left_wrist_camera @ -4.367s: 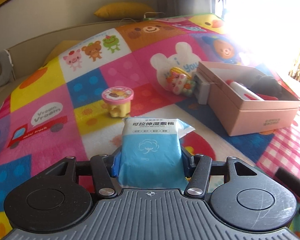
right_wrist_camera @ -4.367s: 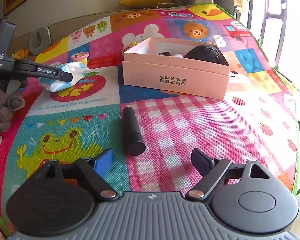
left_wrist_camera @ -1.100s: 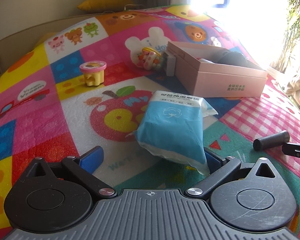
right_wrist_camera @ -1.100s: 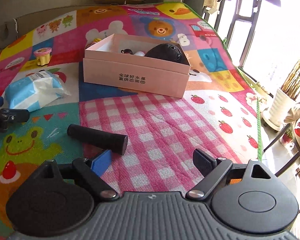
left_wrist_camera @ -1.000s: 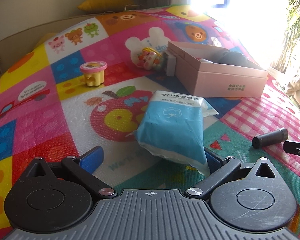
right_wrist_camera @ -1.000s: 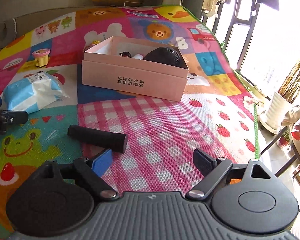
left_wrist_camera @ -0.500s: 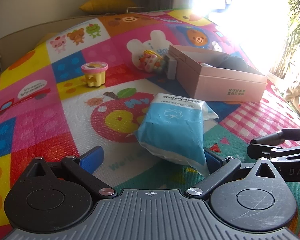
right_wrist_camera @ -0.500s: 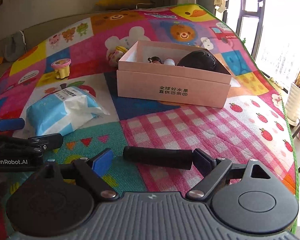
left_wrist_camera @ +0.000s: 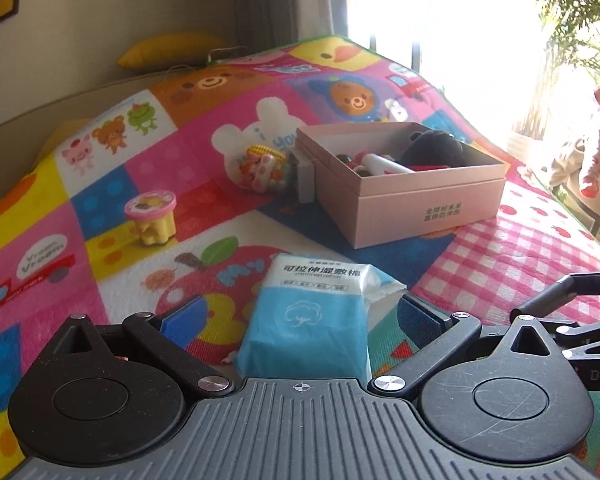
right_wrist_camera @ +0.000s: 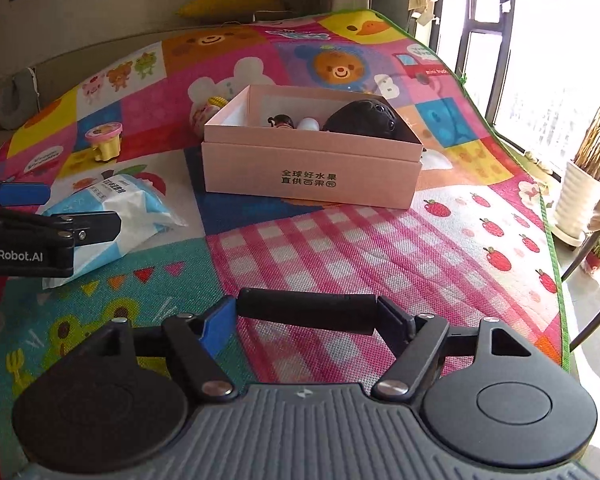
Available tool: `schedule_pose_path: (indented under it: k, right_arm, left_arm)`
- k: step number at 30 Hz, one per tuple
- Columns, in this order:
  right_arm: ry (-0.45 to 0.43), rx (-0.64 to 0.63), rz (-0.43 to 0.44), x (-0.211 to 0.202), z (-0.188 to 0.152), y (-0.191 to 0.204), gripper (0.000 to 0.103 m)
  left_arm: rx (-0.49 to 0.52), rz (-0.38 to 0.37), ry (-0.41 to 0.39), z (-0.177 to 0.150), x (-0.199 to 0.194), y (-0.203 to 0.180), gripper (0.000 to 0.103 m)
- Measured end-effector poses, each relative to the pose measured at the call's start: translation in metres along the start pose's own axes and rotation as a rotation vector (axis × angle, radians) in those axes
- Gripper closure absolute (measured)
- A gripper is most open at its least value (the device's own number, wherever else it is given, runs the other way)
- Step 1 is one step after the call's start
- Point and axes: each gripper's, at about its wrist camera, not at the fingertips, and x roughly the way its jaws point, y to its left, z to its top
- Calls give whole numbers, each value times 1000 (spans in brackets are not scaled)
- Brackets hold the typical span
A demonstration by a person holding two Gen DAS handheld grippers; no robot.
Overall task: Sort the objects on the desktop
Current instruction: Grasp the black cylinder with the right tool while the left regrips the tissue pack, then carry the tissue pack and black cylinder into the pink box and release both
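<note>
My right gripper (right_wrist_camera: 306,318) is shut on a black cylinder (right_wrist_camera: 308,309), held lengthwise between the fingers above the checked part of the mat. The cylinder also shows in the left wrist view (left_wrist_camera: 556,294). My left gripper (left_wrist_camera: 300,316) is open, its fingers on either side of a blue and white wet-wipe pack (left_wrist_camera: 312,320) lying on the mat; the pack also shows in the right wrist view (right_wrist_camera: 112,216). The open pink box (right_wrist_camera: 312,176) stands further back and holds a black round object (right_wrist_camera: 364,118), a white egg shape and small items.
A yellow toy cup with a pink lid (left_wrist_camera: 152,216) stands at the left on the mat. A bag of small toys (left_wrist_camera: 260,168) and a grey block lean by the box's left end. The mat's right edge (right_wrist_camera: 552,240) drops off toward a window, plant pot and chair.
My right gripper has closed on the black cylinder and lifted it off the mat. My left gripper has let go of the wipe pack earlier and now straddles it more centrally.
</note>
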Motion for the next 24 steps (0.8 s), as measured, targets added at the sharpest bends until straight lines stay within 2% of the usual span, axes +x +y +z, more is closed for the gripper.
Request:
schedule_pose_path:
  k: [4, 5, 6, 9, 12, 15, 18, 21, 24]
  right_arm:
    - [-9, 2, 13, -9, -1, -8, 28]
    - [-8, 1, 21, -12, -1, -11, 28]
    - [-3, 1, 31, -14, -1, -13, 28]
    - [13, 6, 57, -20, -2, -22, 28]
    - [11, -4, 65, -29, -2, -29, 28]
    - [-17, -20, 73, -44, 1, -38, 28]
    - [-82, -40, 60, -63, 12, -47, 28]
    - [-181, -48, 41, -85, 39, -59, 28]
    - [-293, -37, 39, -105, 76, -72, 28]
  left_arm:
    - [30, -5, 71, 1, 19, -8, 2]
    - [34, -3, 87, -1, 21, -9, 14]
    - [38, 1, 103, -2, 23, -10, 33]
    - [24, 8, 110, -2, 18, -11, 40]
    - [53, 13, 95, -1, 4, -18, 43]
    - [71, -10, 52, 5, -20, -27, 43]
    - [90, -38, -39, 24, -48, -37, 43]
    - [108, -51, -154, 58, -70, -46, 43]
    - [123, -35, -231, 96, -71, -53, 42]
